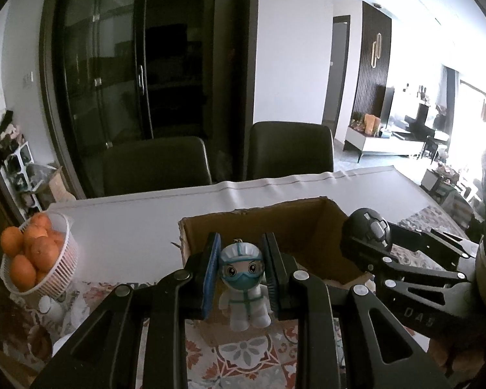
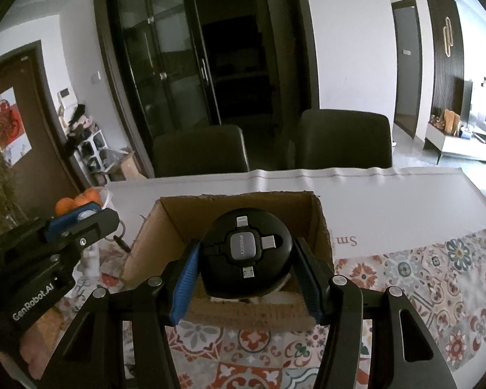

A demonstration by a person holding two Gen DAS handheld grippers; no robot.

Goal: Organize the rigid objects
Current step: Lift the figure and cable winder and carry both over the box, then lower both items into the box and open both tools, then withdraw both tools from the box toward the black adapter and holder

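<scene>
1. Rigid objects, one in each tool: the left gripper (image 1: pixel 241 278) is clamped by its blue ribbed pads on the head of a small white plastic figurine in a teal mask (image 1: pixel 243 287), whose body and legs hang free below the pads.
2. That head-only hold is the likely weak point; a jolt could pivot or slide the figurine out, dropping it on the patterned floral tablecloth (image 1: pixel 243 353) short of the box.
3. The right gripper (image 2: pixel 248 259) is closed on a round black plastic multi-plug cable reel with a grey centre (image 2: pixel 247 253), gripped at its curved sides.
4. Smooth round edges could squirt from the pads if the squeeze loosens or the tool tilts.
5. Both loads sit near the front wall of an open brown cardboard box (image 2: pixel 320 227) on the table.
6. The two tools are close together; releasing at once risks them knocking each other, or catching the box rim and shoving it.
7. A white slatted basket of oranges (image 1: pixel 48 259) stands well off to the left, no likely obstacle.
</scene>
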